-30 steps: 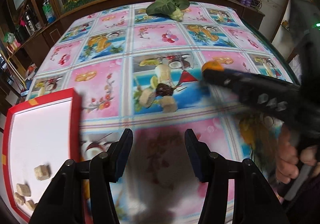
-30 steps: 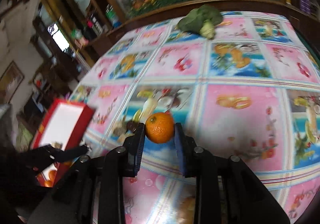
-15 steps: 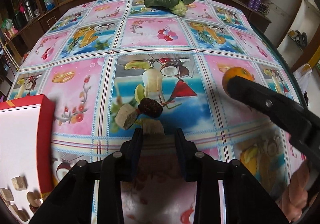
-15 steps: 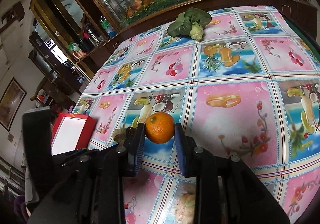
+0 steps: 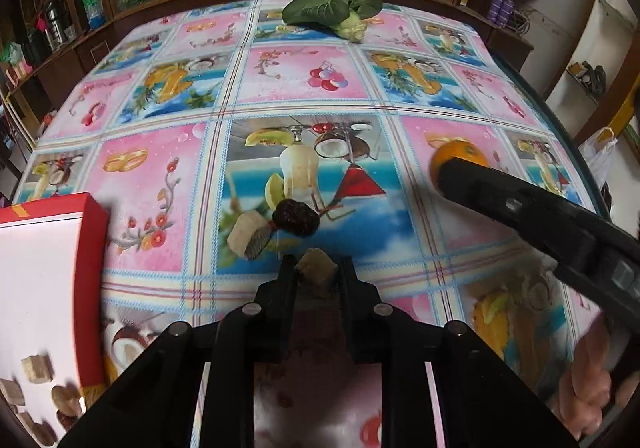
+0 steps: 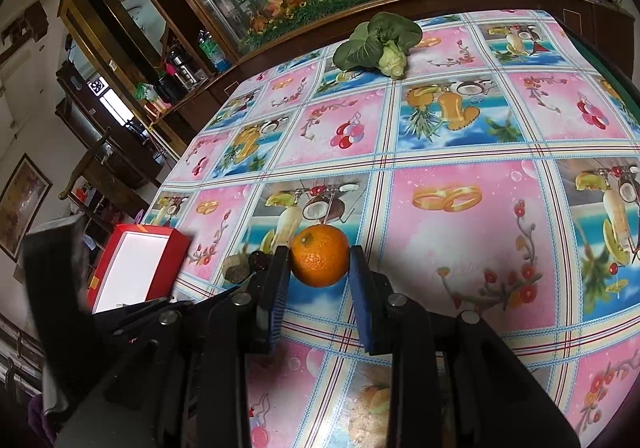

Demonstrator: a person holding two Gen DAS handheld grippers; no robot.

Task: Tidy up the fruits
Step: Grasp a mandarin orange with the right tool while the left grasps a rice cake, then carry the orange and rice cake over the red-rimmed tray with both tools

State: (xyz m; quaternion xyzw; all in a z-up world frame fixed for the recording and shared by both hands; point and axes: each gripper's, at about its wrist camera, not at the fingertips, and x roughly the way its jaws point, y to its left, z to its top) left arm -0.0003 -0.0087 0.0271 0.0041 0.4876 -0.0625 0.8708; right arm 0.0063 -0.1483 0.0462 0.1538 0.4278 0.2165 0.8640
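An orange (image 5: 456, 156) showed at the right of the left view, gripped by the right tongs (image 5: 444, 178) above the surface (image 5: 160, 184); the left tongs (image 5: 316, 268) were clamped on a tan cube (image 5: 318, 268). In the right view, the right tongs pinched that orange.

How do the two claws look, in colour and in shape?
Both are black plastic with round silver pivot pins along jointed linkage arms. The right claw has blue pads on its flat fingers. The left claw has plain dark fingers.
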